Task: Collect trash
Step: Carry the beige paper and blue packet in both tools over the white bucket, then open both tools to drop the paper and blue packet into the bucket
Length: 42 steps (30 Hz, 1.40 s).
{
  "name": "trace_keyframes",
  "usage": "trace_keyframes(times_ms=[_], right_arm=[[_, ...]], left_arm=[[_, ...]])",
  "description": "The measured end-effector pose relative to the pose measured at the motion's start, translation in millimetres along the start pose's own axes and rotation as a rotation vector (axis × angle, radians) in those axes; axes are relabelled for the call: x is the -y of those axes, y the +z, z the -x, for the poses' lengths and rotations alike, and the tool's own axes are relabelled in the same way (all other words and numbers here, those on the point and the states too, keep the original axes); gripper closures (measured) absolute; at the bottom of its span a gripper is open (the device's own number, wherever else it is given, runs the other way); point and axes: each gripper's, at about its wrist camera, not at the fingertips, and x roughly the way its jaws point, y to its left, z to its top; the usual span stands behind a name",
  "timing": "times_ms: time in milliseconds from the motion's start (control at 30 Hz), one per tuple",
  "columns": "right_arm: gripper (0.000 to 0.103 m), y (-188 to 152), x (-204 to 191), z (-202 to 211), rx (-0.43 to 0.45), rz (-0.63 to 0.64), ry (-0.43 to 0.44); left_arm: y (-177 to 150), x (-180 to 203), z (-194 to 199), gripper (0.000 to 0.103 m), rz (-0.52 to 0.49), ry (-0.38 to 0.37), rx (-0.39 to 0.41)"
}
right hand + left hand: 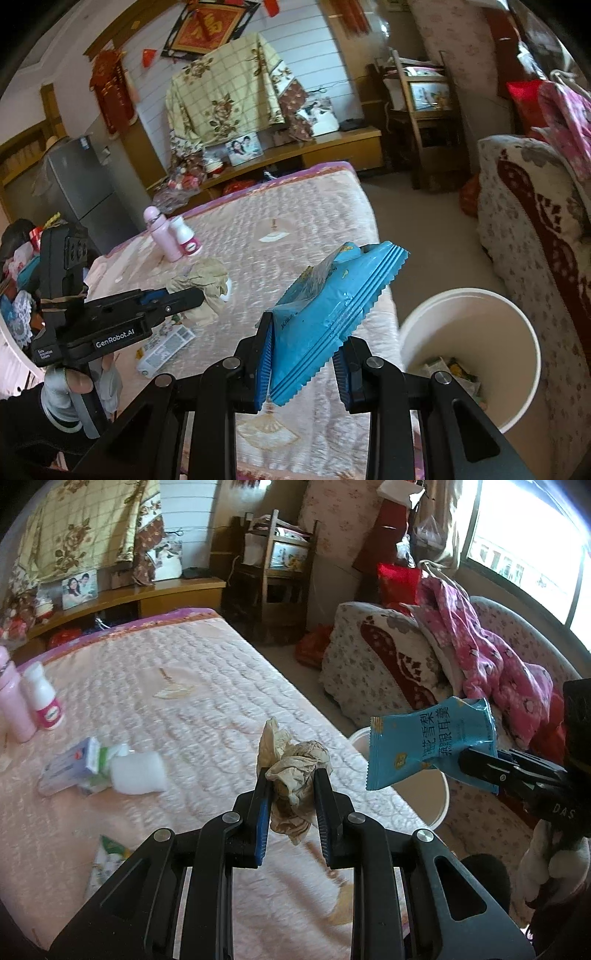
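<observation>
A crumpled beige tissue point(295, 757) is pinched in my left gripper point(293, 775), which hangs over the pink quilted bed point(184, 701) near its right edge. To its right, my right gripper point(476, 771) is shut on a blue snack packet point(428, 742). In the right wrist view the packet point(332, 295) sticks up between the pads of the right gripper point(306, 332), and the left gripper point(192, 295) holds the tissue point(207, 280) at the left. A white bin point(424, 332) stands on the floor beside the bed, low right of the packet, with some rubbish at its bottom.
On the bed lie a pink bottle point(162, 236), a white bottle point(186, 236), a small carton point(74, 764), a white wad point(136, 771) and a flat packet point(107, 856). A sofa point(388, 664) piled with pink clothes stands right of the bin point(441, 797).
</observation>
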Motion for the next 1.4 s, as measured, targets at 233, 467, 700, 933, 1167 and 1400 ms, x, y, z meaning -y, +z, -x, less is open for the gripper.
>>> trace_keyframes(times_ms=[233,467,700,933,1167,1400], right_arm=[[0.075,-8,32,12,0.001,-0.037,-0.056],[0.075,-15,65,18,-0.002,-0.088,-0.099],[0.075,-24,93,22,-0.010,-0.127,-0.138],[0.075,-31,113,20,-0.025,-0.151,-0.164],[0.075,-40,134,16,-0.048,-0.185,-0.181],[0.075,-49,149,9,-0.077,-0.209,-0.195]], left_arm=[[6,37,-28,0.083,-0.037,-0.043,-0.028],[9,67,-56,0.083,-0.075,-0.067,-0.060],[12,91,-78,0.083,-0.102,-0.084,-0.084],[12,108,-100,0.083,-0.104,-0.103,-0.113],[12,122,-123,0.083,-0.094,-0.131,-0.143],[10,134,-139,0.083,-0.088,-0.177,-0.170]])
